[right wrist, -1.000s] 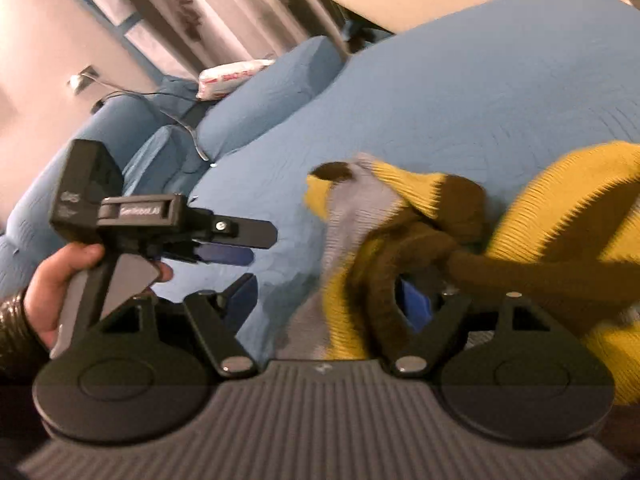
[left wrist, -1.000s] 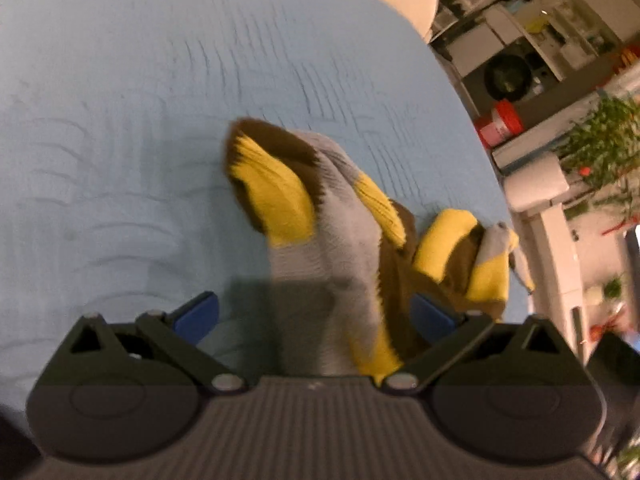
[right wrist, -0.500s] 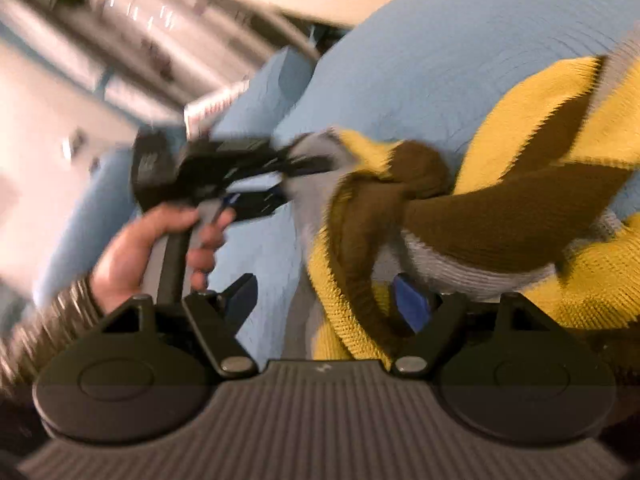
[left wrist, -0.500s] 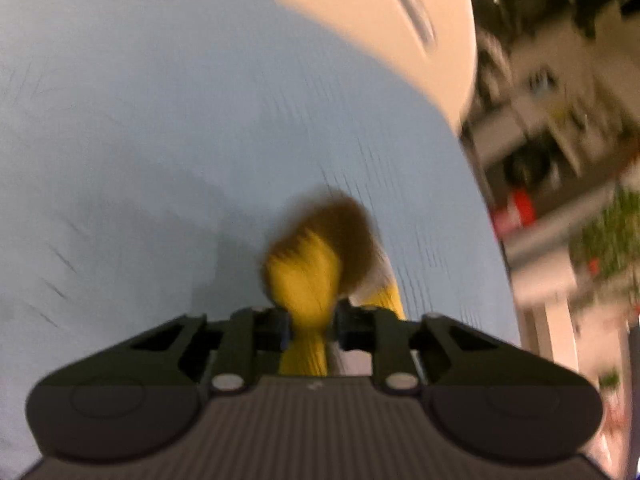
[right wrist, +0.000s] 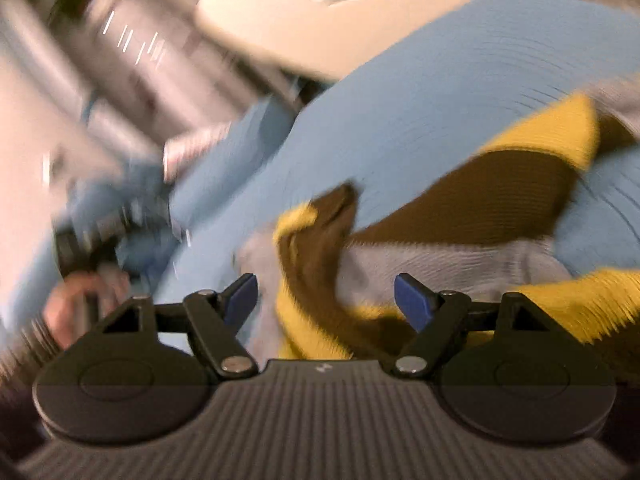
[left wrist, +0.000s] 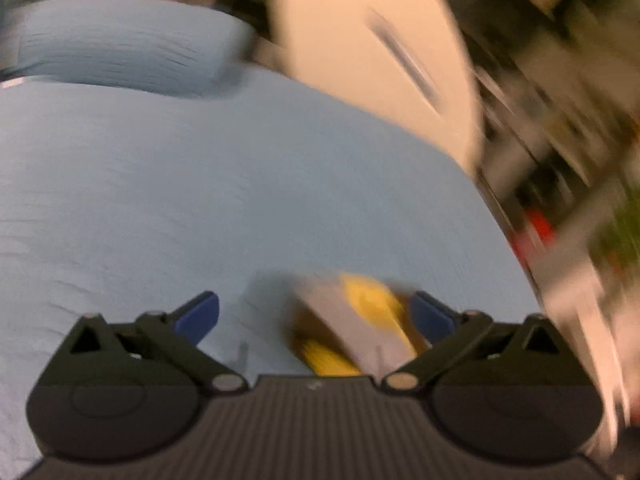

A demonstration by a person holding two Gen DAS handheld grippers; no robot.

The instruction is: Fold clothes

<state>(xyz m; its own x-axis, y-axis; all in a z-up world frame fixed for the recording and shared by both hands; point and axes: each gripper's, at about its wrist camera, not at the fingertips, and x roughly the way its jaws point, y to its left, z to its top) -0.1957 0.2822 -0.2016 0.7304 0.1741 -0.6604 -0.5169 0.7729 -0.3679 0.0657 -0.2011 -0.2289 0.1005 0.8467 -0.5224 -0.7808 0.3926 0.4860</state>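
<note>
the crumpled yellow, brown and grey knitted sweater lies bunched on the light blue quilted bedspread, likely for straightening before folding. the left gripper has just sprung wide, one sweater end loose between its jaws. the right gripper gapes around a fold, pressing nothing.
</note>
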